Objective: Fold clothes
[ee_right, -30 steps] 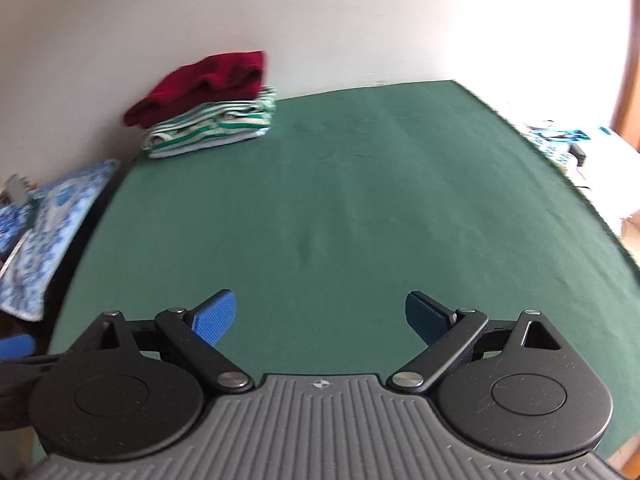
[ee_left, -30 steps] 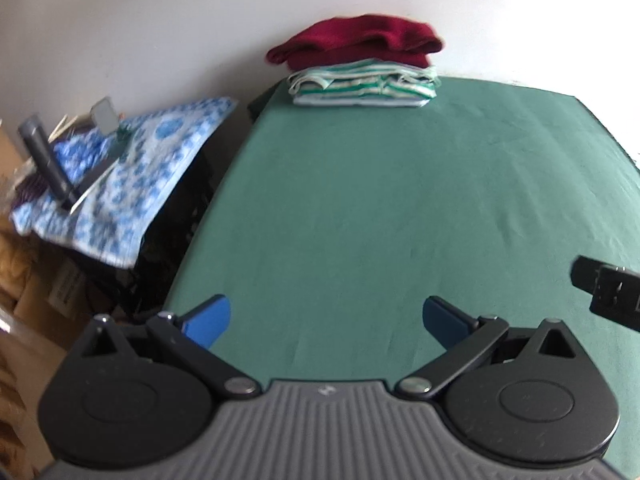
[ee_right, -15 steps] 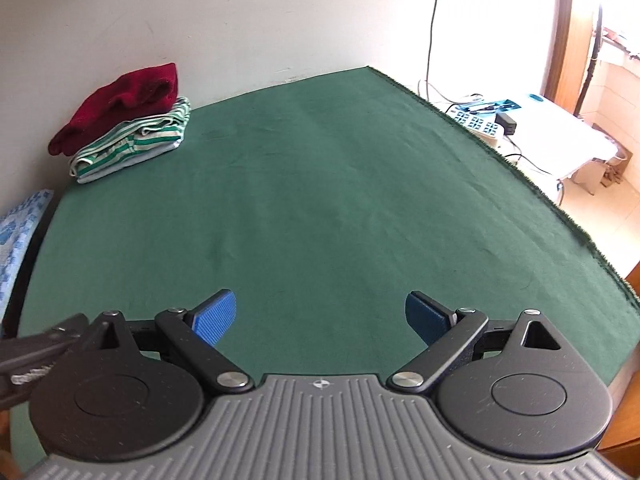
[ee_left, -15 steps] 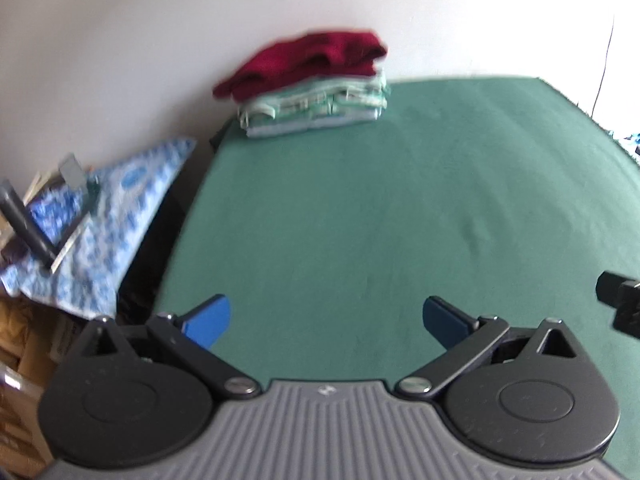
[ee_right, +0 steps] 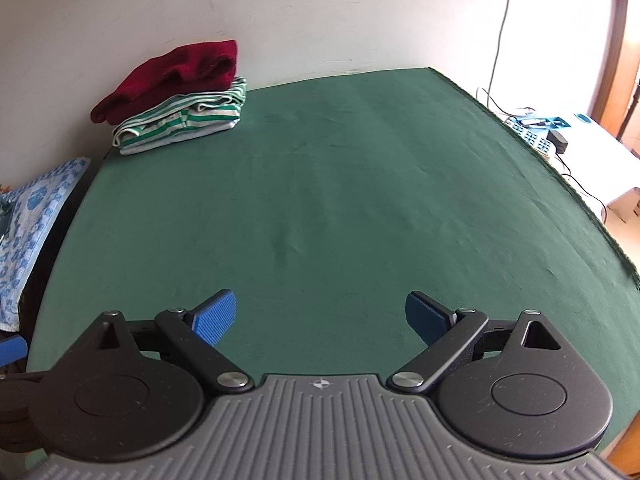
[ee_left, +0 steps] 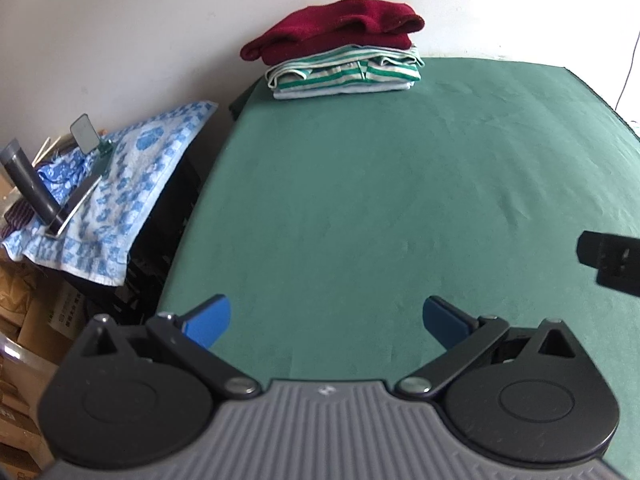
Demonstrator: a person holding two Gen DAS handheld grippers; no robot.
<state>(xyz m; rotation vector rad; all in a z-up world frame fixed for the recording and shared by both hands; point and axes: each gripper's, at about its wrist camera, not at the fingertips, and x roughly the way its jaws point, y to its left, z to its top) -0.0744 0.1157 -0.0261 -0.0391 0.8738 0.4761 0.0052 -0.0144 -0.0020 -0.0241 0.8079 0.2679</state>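
A folded dark red garment point(ee_left: 336, 28) lies on top of a folded green-and-white striped garment point(ee_left: 348, 74) at the far left corner of the green table point(ee_left: 380, 208), against the wall. The same stack shows in the right wrist view: red garment point(ee_right: 172, 76), striped garment point(ee_right: 180, 124), table point(ee_right: 320, 208). My left gripper point(ee_left: 326, 320) hovers open over the near part of the table, nothing between its blue pads. My right gripper point(ee_right: 320, 316) is open too, over the near edge. A black part of the right gripper point(ee_left: 612, 260) shows at the left view's right edge.
Left of the table a blue-and-white patterned towel point(ee_left: 116, 196) covers a low stand, with a grey tube point(ee_left: 28, 184) and small items on it. Cardboard boxes point(ee_left: 24, 320) sit below. On the right are a white side table with a power strip point(ee_right: 536, 140) and cables.
Both wrist views have swung back to the left after a turn to the right; the clothes stack sits nearer the frame centres again. Both grippers stayed open and empty.
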